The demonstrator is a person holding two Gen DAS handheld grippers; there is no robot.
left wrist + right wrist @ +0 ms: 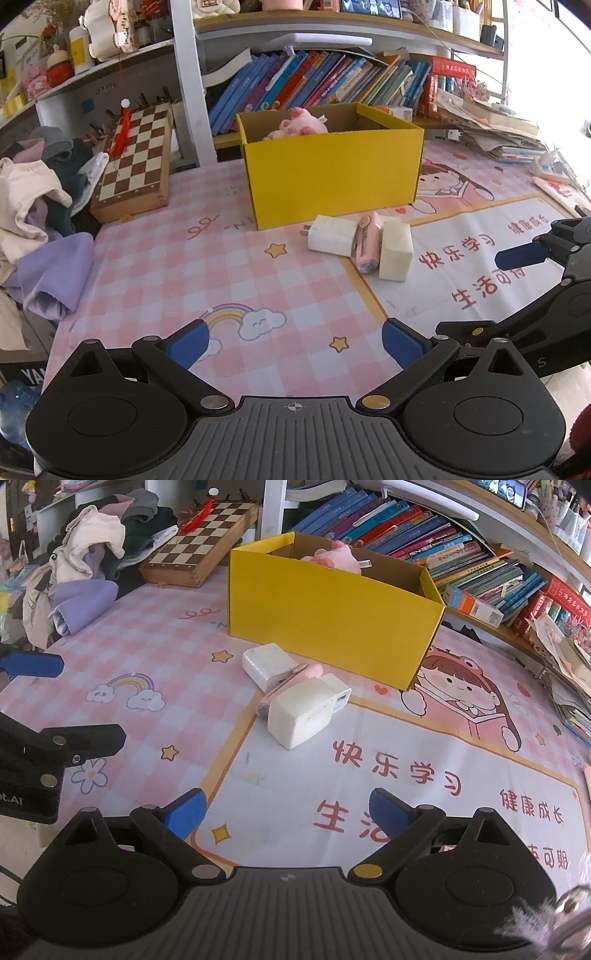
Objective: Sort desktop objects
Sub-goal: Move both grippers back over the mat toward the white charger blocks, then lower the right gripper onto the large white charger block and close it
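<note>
A yellow cardboard box [332, 173] stands on the pink desk mat with a pink plush toy [299, 125] inside; it also shows in the right wrist view [325, 616]. In front of it lie a white plug charger [332, 235], a pink oblong item [367, 242] and a cream charger block [396, 251], touching each other. In the right wrist view the cream block [301, 712] is nearest, the white charger [267, 663] behind it. My left gripper [295, 343] is open and empty, well short of them. My right gripper [288, 812] is open and empty, near the cream block.
A wooden chessboard [135, 162] and a heap of clothes [40, 206] lie at the left. Bookshelves with books [325, 81] stand behind the box. Stacked papers [502, 133] sit at the right. The right gripper shows at the left wrist view's right edge [546, 251].
</note>
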